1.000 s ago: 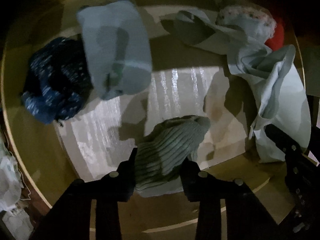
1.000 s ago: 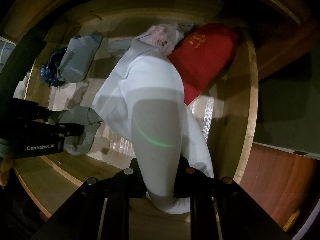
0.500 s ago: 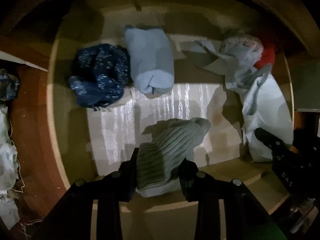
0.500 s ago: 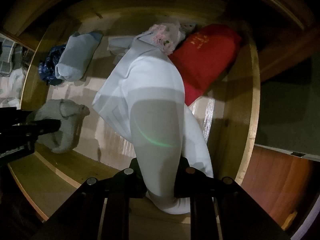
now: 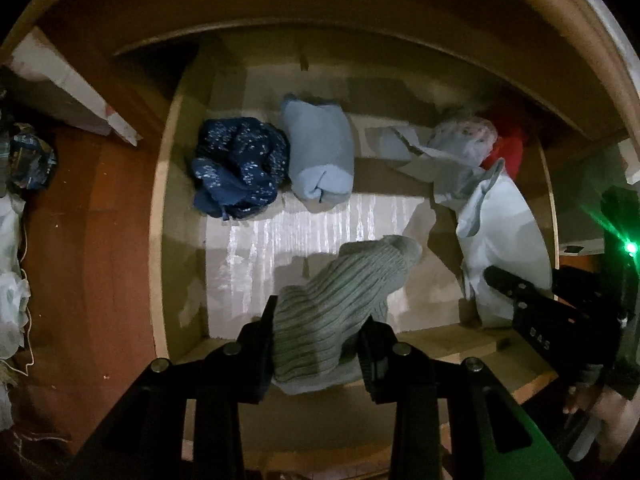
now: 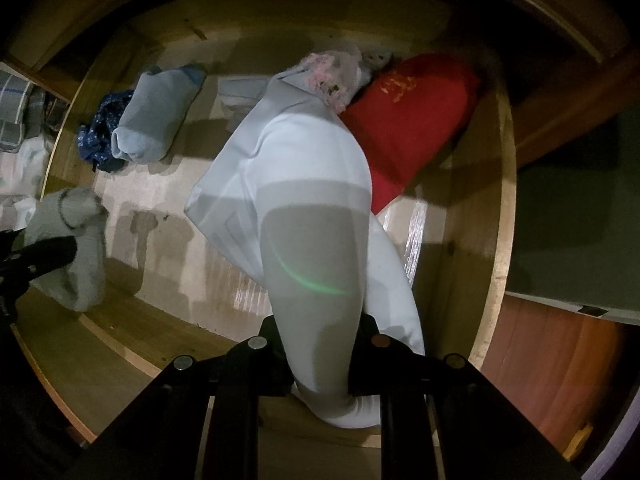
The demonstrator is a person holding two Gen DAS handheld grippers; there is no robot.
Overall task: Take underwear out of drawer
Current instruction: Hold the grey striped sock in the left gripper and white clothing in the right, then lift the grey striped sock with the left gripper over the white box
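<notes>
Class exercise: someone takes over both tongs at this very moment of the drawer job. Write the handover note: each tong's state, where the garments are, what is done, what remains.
Left tongs: shut on the grey ribbed garment, hanging above the drawer floor.
Right tongs: shut on the pale white garment, whose far end lies against the red piece at the back.
In the drawer: dark blue speckled piece, light blue roll, pink-patterned piece, red piece.
Done: two garments gripped, neither clear of the drawer.
Left: carry both out, then fetch the rest.
</notes>
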